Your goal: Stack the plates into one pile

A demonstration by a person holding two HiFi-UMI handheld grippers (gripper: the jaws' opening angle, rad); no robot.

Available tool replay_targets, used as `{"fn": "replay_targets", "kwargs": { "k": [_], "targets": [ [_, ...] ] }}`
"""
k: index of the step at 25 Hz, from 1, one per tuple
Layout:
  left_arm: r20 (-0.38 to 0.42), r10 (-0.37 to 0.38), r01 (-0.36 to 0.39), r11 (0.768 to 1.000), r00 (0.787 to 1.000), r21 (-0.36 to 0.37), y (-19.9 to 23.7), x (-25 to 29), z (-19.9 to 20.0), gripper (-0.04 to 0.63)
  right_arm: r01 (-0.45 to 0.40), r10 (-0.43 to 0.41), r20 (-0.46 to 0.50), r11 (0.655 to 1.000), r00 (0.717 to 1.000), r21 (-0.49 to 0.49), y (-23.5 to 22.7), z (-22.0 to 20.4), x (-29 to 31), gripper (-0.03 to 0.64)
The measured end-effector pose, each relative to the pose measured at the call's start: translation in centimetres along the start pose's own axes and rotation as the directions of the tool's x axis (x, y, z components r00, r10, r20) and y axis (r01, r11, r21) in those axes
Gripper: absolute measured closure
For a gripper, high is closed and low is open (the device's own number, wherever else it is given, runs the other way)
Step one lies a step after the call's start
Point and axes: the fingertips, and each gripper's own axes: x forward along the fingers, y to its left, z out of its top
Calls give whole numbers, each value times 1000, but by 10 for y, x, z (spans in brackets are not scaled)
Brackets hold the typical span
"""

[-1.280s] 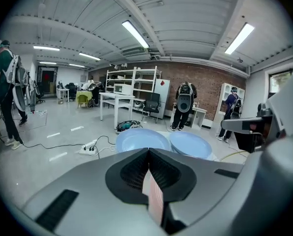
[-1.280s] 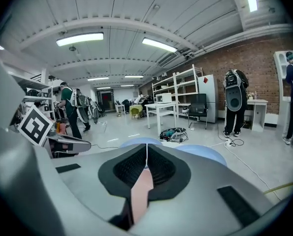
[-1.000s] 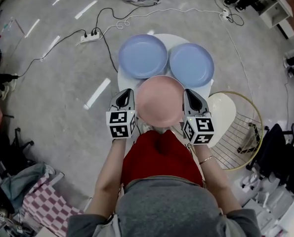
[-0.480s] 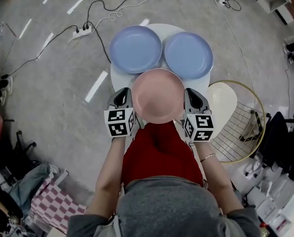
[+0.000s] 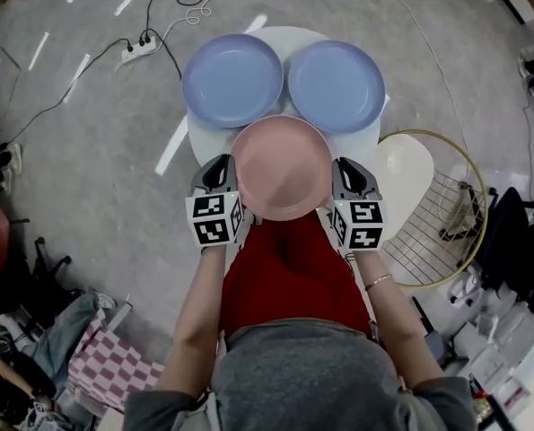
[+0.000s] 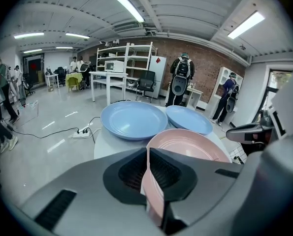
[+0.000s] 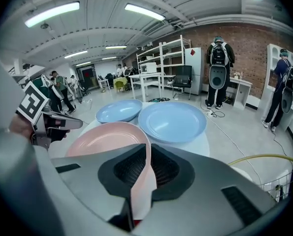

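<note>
Since a second ago the table (image 5: 275, 36) and its plates have slid up and to the left in the head view, while the pink plate (image 5: 280, 167) sits between the same two claws as before. The left claw (image 5: 223, 176) is clenched on the plate's left rim and the right claw (image 5: 345, 176) on its right rim; each gripper view shows the thin pink edge pinched between the ribbed pads.

The pink plate is at the table's near edge, roughly level. Whether its base touches the table I cannot tell. Two blue plates (image 5: 232, 79) (image 5: 336, 85) lie side by side along the far edge, their near rims just beside the pink plate's far rim.

Each claw has only a narrow bite on the rim, so uneven motion of the two hands could twist the plate loose or tip it. Pushed forward too low, its far rim would likely knock the blue plates.

Both forearms reach out from the body in parallel, claws angled forward and down, marker cubes facing up.
</note>
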Motion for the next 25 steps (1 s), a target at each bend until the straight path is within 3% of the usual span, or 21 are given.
{"fn": "replay_targets", "kwargs": {
  "k": [21,25],
  "targets": [
    [-120,-3,1,1000,993,-21,2,25,-25,482,-45,50,-170,998,984,33,-6,-32,29,581],
    [-138,1,-6,999,990,-36,4,26,-29,477,-66,75,-198,996,977,53,-4,-38,32,535]
  ]
}}
